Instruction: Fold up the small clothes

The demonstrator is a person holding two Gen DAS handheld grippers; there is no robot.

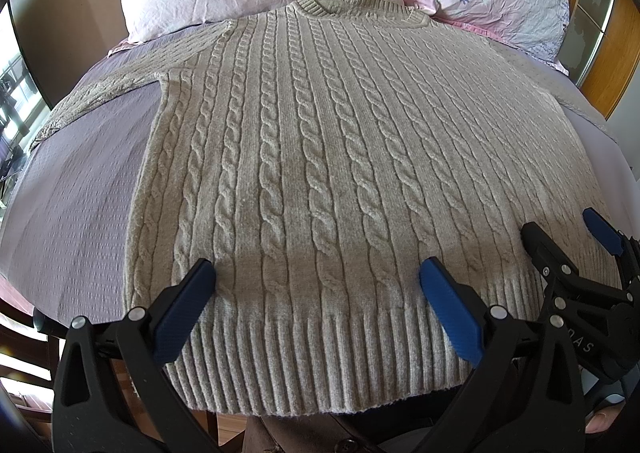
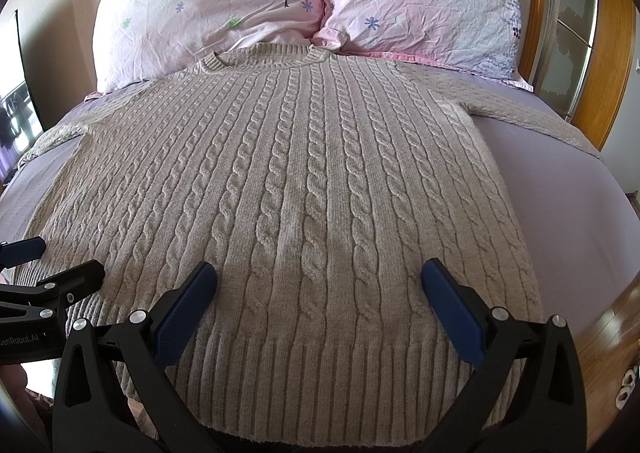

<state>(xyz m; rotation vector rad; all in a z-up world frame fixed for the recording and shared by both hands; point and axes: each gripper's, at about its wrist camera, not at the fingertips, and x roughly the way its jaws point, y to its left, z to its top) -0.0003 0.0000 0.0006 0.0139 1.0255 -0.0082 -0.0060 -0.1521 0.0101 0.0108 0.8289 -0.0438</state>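
A beige cable-knit sweater (image 1: 320, 141) lies flat and face up on a lilac bed sheet (image 1: 80, 205), collar toward the pillows, ribbed hem toward me, both sleeves spread out to the sides. It also fills the right wrist view (image 2: 304, 181). My left gripper (image 1: 318, 277) is open, its blue pads just above the hem's left half. My right gripper (image 2: 320, 281) is open above the hem's right half. The right gripper also shows at the right edge of the left wrist view (image 1: 564, 241), and the left gripper at the left edge of the right wrist view (image 2: 60, 257). Neither holds cloth.
Two pink floral pillows (image 2: 208, 13) (image 2: 424, 1) lie at the head of the bed. A wooden headboard frame (image 2: 608, 53) stands at the right. The sweater hem hangs slightly over the bed's near edge; wooden floor (image 2: 604, 349) shows at lower right.
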